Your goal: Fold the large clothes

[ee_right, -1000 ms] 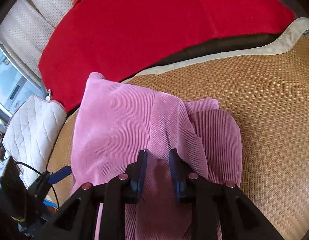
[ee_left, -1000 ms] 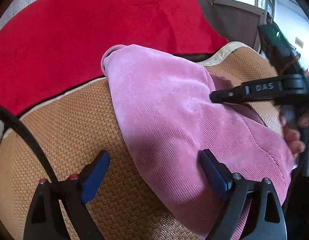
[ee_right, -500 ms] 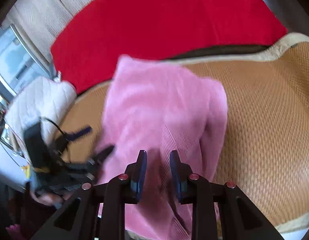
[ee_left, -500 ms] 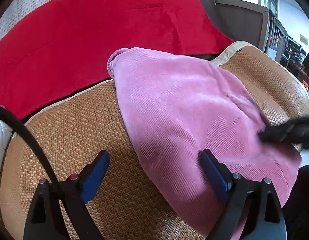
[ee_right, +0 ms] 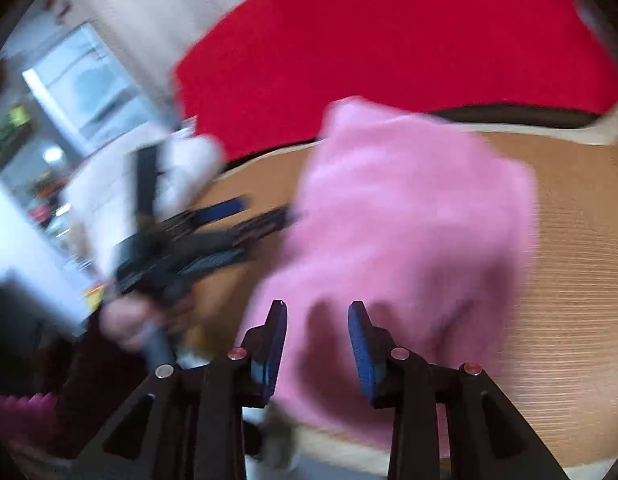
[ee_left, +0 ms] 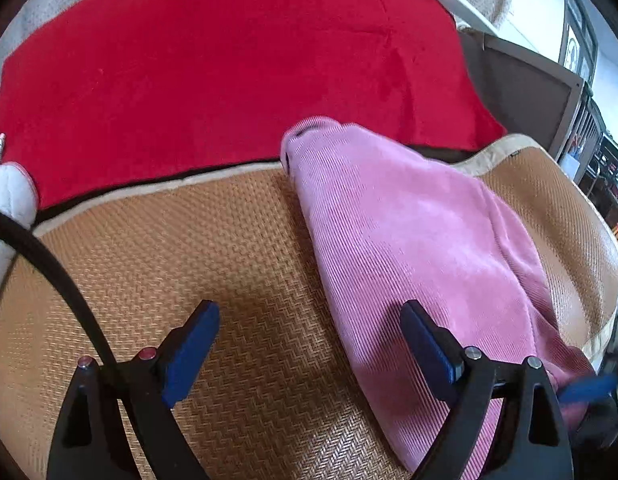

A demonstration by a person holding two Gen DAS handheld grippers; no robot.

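A pink corduroy garment lies folded on the woven tan mat. My left gripper hovers open and wide over the garment's left edge. Its right finger is above the cloth and its left finger above bare mat. The right wrist view is blurred. There my right gripper sits at the near end of the pink garment. Its jaws are opening, and the cloth shows below the gap without being pinched. The left gripper and the hand holding it appear at the left.
A red blanket covers the seat back behind the mat. A white quilted cushion sits at the far left. Dark furniture stands at the right. The mat's pale border marks its right edge.
My right gripper drew back from over the garment toward its near end, and its jaws spread. The left gripper shifted left, so the garment now sits further right in its view.
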